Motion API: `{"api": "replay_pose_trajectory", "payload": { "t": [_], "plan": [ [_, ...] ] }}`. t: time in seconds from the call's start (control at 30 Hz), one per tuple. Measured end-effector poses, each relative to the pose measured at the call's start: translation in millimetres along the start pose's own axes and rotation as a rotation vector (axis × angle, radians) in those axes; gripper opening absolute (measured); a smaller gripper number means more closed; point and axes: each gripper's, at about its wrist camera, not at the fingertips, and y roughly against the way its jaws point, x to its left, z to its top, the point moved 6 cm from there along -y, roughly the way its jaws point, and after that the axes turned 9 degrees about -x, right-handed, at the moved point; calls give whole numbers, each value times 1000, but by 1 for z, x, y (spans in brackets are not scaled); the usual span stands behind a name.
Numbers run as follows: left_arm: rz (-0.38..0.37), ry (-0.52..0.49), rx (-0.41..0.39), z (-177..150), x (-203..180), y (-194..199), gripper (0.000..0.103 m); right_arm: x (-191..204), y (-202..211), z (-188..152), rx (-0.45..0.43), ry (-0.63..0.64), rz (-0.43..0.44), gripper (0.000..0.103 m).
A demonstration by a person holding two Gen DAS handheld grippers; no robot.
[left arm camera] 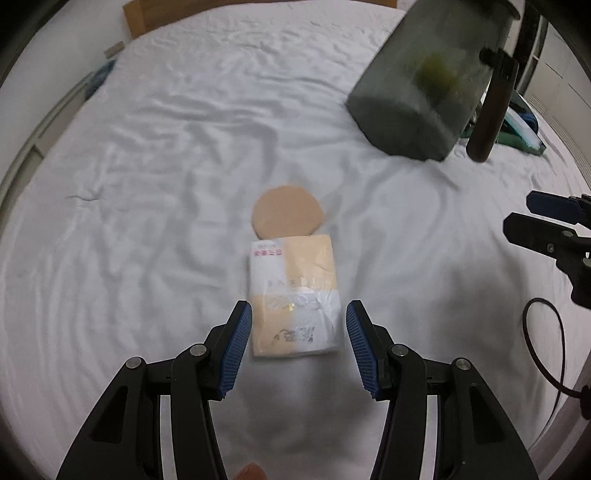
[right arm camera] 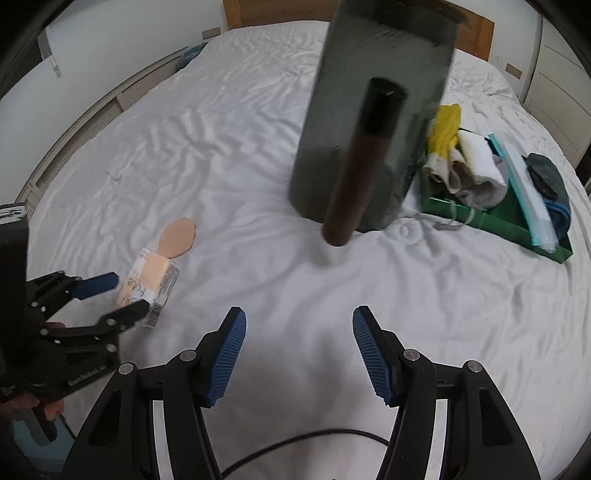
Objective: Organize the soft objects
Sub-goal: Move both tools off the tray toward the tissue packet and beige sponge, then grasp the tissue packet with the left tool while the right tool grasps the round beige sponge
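A flat peach and white plastic packet lies on the white bed sheet. A round peach pad lies just beyond it, touching its far edge. My left gripper is open, its blue pads either side of the packet's near end, apart from it. The packet and the pad show at the left of the right wrist view, with the left gripper around the packet. My right gripper is open and empty over bare sheet.
A tall dark grey bin with a brown handle stands mid-bed. A green tray behind it holds yellow, white and grey cloths and blue items. A black cable lies near me. A wooden headboard stands at the far edge.
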Motion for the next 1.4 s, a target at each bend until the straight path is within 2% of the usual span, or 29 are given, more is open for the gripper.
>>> {"api": "replay_pose_trajectory", "payload": {
  "t": [0.07,0.27,0.47,0.63,0.77,1.03,1.17,1.23,1.4],
  "plan": [
    [-11,-10,9,-1,2,-7,53,0,-14,1,4,-2,-1,61],
    [10,9,52,-2,24,-27,54,15,-32,-3,24,6,-13,61],
    [71,40,45,-2,67,-25,54,47,-60,7,22,-1,32,61],
    [84,54,48,-3,96,-26,54,83,-94,26,11,-35,93,61],
    [63,65,47,-4,103,-29,54,99,-124,37,18,-57,100,61],
    [-1,75,55,-1,108,-31,54,129,-171,44,59,-7,98,65],
    [-26,44,52,7,109,-30,54,130,-177,50,60,-27,86,68],
    [-33,33,62,17,110,-41,53,130,-181,49,71,-35,77,70],
    [-64,38,81,19,111,-46,54,130,-183,50,80,-60,58,73]
  ]
}}
